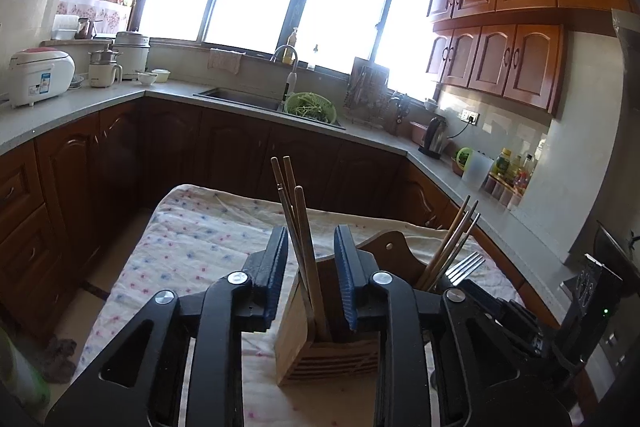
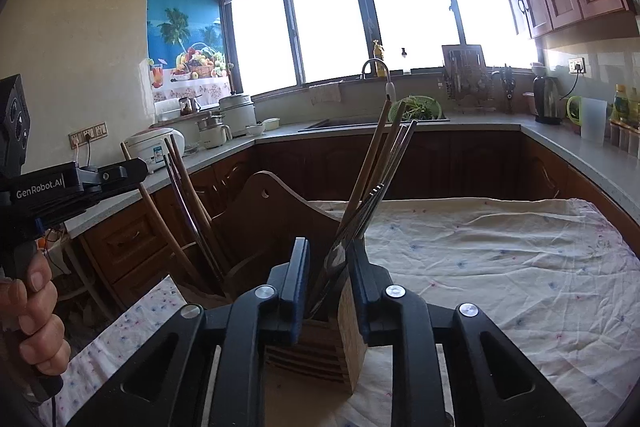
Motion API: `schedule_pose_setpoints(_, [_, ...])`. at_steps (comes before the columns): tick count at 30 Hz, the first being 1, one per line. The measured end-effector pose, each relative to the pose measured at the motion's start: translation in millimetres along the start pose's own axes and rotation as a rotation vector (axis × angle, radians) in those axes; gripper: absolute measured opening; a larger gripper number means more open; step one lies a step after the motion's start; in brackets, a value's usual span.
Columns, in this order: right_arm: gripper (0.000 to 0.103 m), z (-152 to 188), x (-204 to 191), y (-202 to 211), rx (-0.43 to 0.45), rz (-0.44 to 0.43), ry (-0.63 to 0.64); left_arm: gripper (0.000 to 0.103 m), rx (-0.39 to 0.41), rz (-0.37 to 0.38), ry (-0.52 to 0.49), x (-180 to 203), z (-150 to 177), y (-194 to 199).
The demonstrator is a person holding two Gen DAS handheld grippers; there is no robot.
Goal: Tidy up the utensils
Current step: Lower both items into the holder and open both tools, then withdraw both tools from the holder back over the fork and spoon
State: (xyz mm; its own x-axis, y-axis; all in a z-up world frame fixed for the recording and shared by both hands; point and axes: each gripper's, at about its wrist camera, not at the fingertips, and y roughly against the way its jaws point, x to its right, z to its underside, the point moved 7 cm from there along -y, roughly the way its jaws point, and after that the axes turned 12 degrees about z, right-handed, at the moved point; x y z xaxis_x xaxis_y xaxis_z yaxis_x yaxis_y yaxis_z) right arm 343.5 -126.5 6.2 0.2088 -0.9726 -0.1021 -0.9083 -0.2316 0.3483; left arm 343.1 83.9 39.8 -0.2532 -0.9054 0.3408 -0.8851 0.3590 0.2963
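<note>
A desk (image 2: 500, 267) covered with a pale floral cloth (image 1: 192, 227) is seen in both wrist views, with a kitchen worktop, sink and bright windows behind it. On the desk stands a wooden utensil holder (image 1: 320, 355) with a slatted front, a raised curved back panel and at least two compartments side by side.

The left tool (image 1: 311, 275) is held over the holder's left compartment with its blue-padded fingers (image 1: 276, 275) apart; wooden chopsticks (image 1: 300, 235) rise between them without being gripped, their lower ends standing in that compartment. The right tool (image 2: 328, 287) is positioned at the right compartment, its fingers likewise spread, and a second bundle of chopsticks (image 2: 376, 171) leans up and to the right through the gap.

A metal fork (image 1: 464, 265) is seen beside that bundle in the left wrist view, tines up, in the same right compartment. In the right wrist view the person's left hand (image 2: 34, 323) is wrapped round the handle of the left tool.
</note>
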Motion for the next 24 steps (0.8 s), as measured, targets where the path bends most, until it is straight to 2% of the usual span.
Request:
schedule_pose_setpoints(4, [0.037, -1, 2, 6, -0.002, 0.004, -0.005, 0.037, -0.008, -0.001, 0.004, 2, 4, 2])
schedule_pose_setpoints(6, [0.047, -2, 5, 8, -0.004, 0.014, -0.011, 0.057, -0.007, -0.012, 0.003, 3, 6, 4])
schedule_pose_setpoints(7, [0.052, -2, 7, 9, -0.006, 0.018, -0.018, 0.062, -0.001, -0.02, 0.002, 3, 7, 7])
schedule_pose_setpoints(8, [0.061, -2, 9, 10, -0.009, 0.022, -0.025, 0.075, 0.004, -0.032, 0.003, 2, 8, 9])
schedule_pose_setpoints(9, [0.068, -1, 12, 12, -0.009, 0.027, -0.034, 0.083, 0.008, -0.044, 0.005, 2, 9, 12])
schedule_pose_setpoints(12, [0.078, 2, 16, 15, -0.024, 0.036, -0.046, 0.089, 0.011, -0.057, 0.015, 1, 14, 17])
schedule_pose_setpoints(17, [0.085, 5, 19, 24, -0.034, 0.024, -0.059, 0.09, -0.007, -0.078, 0.026, -3, 25, 23])
schedule_pose_setpoints(24, [0.087, 4, 15, 43, -0.026, 0.009, -0.063, 0.09, -0.02, -0.086, 0.035, -3, 37, 38])
